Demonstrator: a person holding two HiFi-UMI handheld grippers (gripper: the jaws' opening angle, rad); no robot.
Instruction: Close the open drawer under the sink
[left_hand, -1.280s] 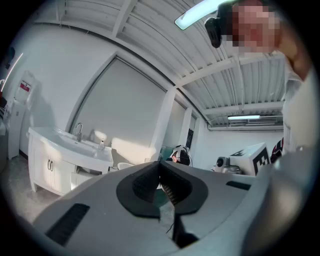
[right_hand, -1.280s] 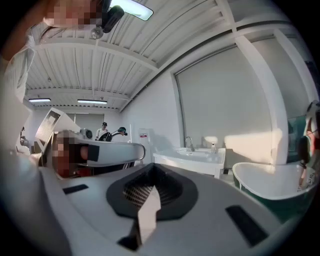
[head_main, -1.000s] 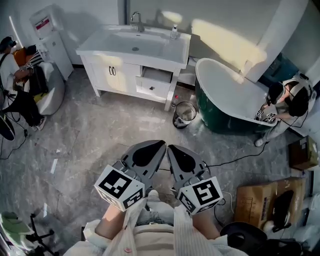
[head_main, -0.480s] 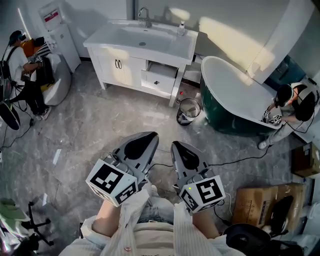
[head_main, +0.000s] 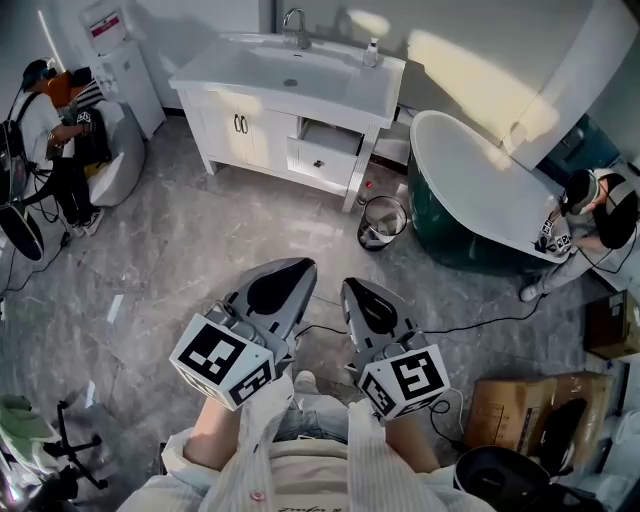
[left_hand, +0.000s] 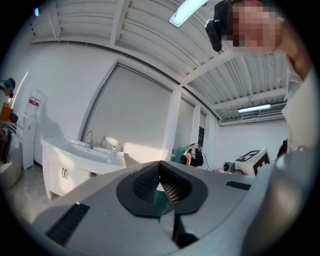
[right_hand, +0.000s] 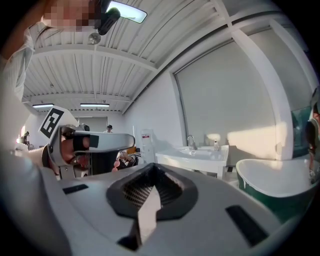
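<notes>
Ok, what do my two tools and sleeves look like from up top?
The left tool and right tool are smooth grey shells, each with a dark teardrop-shaped recess. Each carries a white cube with black square markers: left cube, right cube. The sleeves are pale, finely striped fabric.

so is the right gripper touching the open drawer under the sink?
Apart. The head view shows the right gripper held close to the person's body, with a wide stretch of floor between it and the open drawer.

Left tool (head_main: 298, 270), right tool (head_main: 356, 292): closed, side by side
</notes>
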